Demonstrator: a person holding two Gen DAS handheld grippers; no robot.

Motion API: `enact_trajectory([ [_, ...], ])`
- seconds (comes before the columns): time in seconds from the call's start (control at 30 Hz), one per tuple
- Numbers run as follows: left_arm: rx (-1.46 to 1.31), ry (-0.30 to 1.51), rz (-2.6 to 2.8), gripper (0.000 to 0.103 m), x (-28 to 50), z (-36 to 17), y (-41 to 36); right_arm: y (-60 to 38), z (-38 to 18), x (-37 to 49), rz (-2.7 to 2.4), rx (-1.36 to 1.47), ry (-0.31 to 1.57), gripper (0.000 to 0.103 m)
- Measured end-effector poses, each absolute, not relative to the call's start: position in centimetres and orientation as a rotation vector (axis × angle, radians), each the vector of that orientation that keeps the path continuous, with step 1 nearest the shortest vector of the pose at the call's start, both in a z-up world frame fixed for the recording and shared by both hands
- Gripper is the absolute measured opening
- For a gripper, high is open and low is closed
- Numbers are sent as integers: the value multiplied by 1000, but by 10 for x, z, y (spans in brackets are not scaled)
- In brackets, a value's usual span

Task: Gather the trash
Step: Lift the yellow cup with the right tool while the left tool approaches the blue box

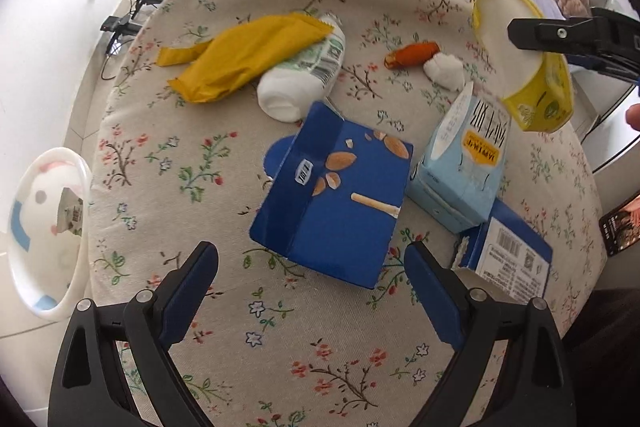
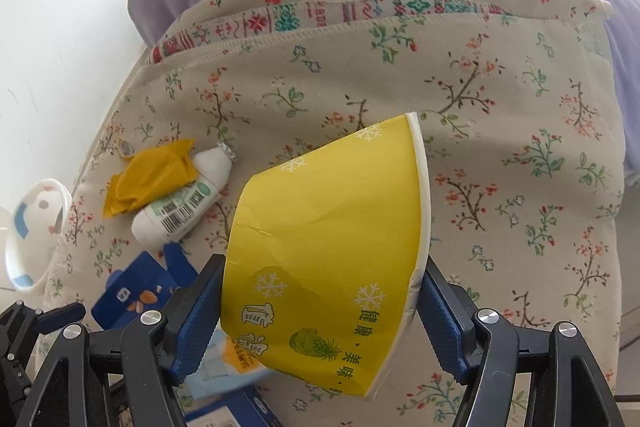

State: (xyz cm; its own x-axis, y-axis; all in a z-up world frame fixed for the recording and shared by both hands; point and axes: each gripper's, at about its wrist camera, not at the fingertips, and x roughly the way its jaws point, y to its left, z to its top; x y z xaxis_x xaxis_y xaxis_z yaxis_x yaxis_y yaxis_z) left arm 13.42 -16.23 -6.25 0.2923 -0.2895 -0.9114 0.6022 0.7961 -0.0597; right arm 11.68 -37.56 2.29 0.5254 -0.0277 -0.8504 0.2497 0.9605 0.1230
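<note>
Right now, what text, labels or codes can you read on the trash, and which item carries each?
"健康·美味", green, beside a pineapple drawing: yellow paper cup held in the right tool.
Large characters, partly hidden, uncertain: same cup.
Large dark characters and a yellow label: pale blue carton, upside down, not legible.
Barcode, green print: white bottle, too small.
Barcode, fine print: white label on blue box, too small.
Small barcode: blue almond snack box, unreadable.

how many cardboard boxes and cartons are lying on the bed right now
3: a dark blue almond box mid-bed, a light blue carton beside it, another blue box under that carton. More may be hidden.
</note>
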Motion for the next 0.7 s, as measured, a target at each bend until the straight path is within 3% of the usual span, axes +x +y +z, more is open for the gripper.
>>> enact_trajectory([
  [0.2,337,1131,-602,78,137,-71,-164,-377,19,113,-170,214,1031,77],
  [0.27,342,1133,-605,64,137,-71,-164,-377,18,113,-169,213,1036,77],
  [0.33,350,1122,-612,35,136,-69,-164,-377,17,113,-169,214,1040,77],
  [0.4,322,1129,-621,24,138,-66,-161,-377,18,113,-168,214,1040,77],
  [0.53,287,1124,-609,15,142,-61,-152,-374,20,114,-165,211,1037,77],
  [0.7,303,1102,-593,18,143,-55,-146,-371,21,117,-158,211,1035,77],
])
